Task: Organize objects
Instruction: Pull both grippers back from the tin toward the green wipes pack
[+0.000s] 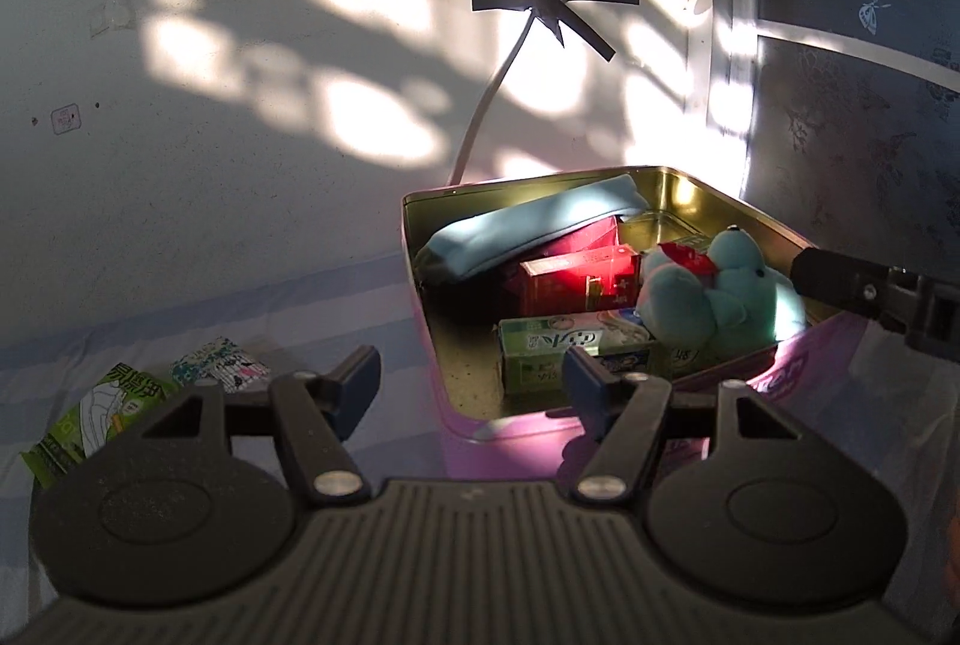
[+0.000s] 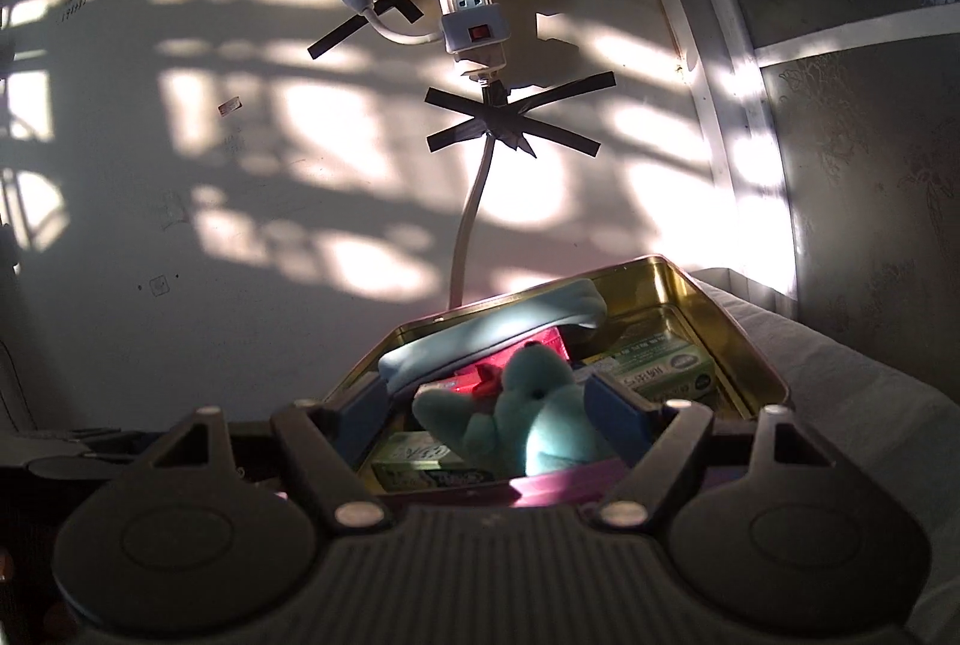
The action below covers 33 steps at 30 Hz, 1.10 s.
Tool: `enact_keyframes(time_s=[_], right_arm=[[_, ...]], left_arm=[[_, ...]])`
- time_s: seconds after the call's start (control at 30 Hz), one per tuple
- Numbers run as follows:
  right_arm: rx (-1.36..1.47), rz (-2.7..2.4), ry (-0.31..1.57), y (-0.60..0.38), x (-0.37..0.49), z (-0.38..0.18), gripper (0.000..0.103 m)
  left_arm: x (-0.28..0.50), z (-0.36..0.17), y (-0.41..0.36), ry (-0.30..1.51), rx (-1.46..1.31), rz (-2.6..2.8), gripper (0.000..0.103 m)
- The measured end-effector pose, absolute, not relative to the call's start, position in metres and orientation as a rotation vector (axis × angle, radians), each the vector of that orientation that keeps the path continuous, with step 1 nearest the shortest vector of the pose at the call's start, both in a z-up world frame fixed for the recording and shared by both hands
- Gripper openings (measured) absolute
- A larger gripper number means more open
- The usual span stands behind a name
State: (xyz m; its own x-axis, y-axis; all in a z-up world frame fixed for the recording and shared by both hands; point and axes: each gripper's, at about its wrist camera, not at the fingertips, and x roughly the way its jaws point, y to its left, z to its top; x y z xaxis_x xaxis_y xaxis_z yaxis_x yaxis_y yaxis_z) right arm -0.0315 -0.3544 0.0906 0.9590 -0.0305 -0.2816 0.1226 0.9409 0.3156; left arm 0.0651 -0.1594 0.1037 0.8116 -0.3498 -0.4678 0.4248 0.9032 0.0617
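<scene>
Most of the sorting looks done, judging by how full the tin box (image 1: 606, 177) already is: a pale blue fabric pouch (image 1: 528, 225) leans along its back wall, glossy red cartons (image 1: 576, 279) sit under it, green cardboard boxes (image 1: 558, 345) lie at the front and, in the right wrist view, another at the far right corner (image 2: 660, 363), and a fuzzy teal plush toy (image 1: 708, 291) rests on top of the pile. Left outside, as far as the left wrist view shows, are two flat packets on the striped bed sheet (image 1: 210, 309): a green printed sachet (image 1: 96, 423) and, touching it, a small floral-patterned packet (image 1: 222, 369); these probably go in next. The tin has a brassy, reflective inside with rounded corners and a pink outer wall; the cartons are stiff and square-edged, the plush soft and lumpy, the sachets thin and crinkly. The left hand-held gripper (image 1: 474, 375) is spread wide and carries nothing, near the tin's front corner. The right hand-held gripper (image 2: 486, 405) is likewise released, its blue pads either side of the plush without clearly touching it.
</scene>
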Motion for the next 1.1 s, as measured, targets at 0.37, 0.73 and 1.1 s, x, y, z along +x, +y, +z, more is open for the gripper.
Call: enact_keyframes(time_s=[0.37,0.73,1.1], right_arm=[[0.371,-0.07,0.341,-0.322,-0.056,0.07,0.071],[0.333,0.012,0.448,-0.28,-0.043,0.048,0.07],[0.368,-0.037,0.467,-0.261,-0.039,0.025,0.068]], left_arm=[[0.049,0.078,-0.126,0.527,0.156,-0.356,0.069],[0.052,0.056,-0.092,0.565,0.161,-0.273,0.07],[0.052,0.034,-0.085,0.575,0.165,-0.276,0.073]])
